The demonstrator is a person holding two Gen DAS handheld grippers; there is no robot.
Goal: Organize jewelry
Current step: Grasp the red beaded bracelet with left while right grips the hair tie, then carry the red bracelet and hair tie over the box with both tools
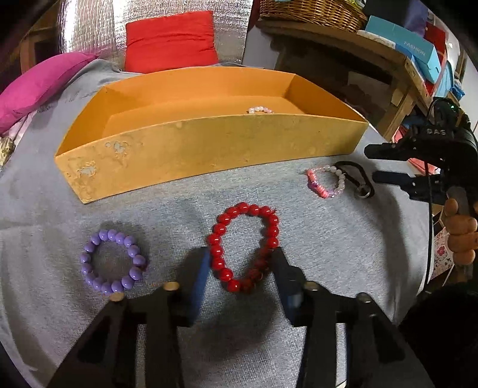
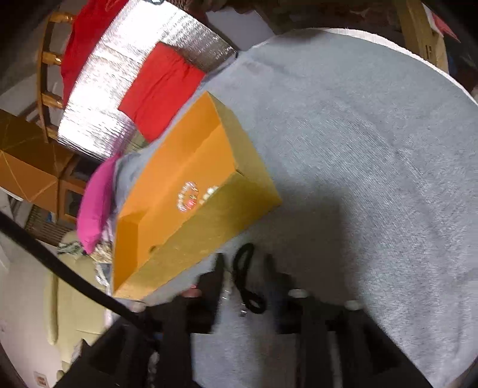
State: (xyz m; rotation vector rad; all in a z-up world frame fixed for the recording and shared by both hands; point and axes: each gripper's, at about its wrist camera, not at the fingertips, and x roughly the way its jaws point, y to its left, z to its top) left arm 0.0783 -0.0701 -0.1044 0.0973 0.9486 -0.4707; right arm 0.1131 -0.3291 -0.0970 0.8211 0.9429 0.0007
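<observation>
A red bead bracelet (image 1: pixel 219 229) lies on the grey cloth between the fingers of my left gripper (image 1: pixel 242 259), which is open around it. A purple bead bracelet (image 1: pixel 137 259) lies to its left. Further right are a pink and white bracelet (image 1: pixel 316 185) and a black carabiner (image 1: pixel 365 178). My right gripper (image 1: pixel 370 162) comes in from the right beside the carabiner. In the right wrist view the carabiner (image 2: pixel 245 277) lies on the cloth between the fingers of that gripper (image 2: pixel 245 268), which is open. An orange box (image 1: pixel 209 149) (image 2: pixel 215 226) holds a pale bead bracelet (image 1: pixel 260 109) (image 2: pixel 188 197).
A red cushion (image 1: pixel 170 41) and a magenta cushion (image 1: pixel 38 83) lie behind the box, against silver foil (image 2: pixel 119 89). A wooden shelf at the back right carries a wicker basket (image 1: pixel 310 12) and blue boxes (image 1: pixel 412 47). A hand (image 1: pixel 460 235) grips the right gripper's handle.
</observation>
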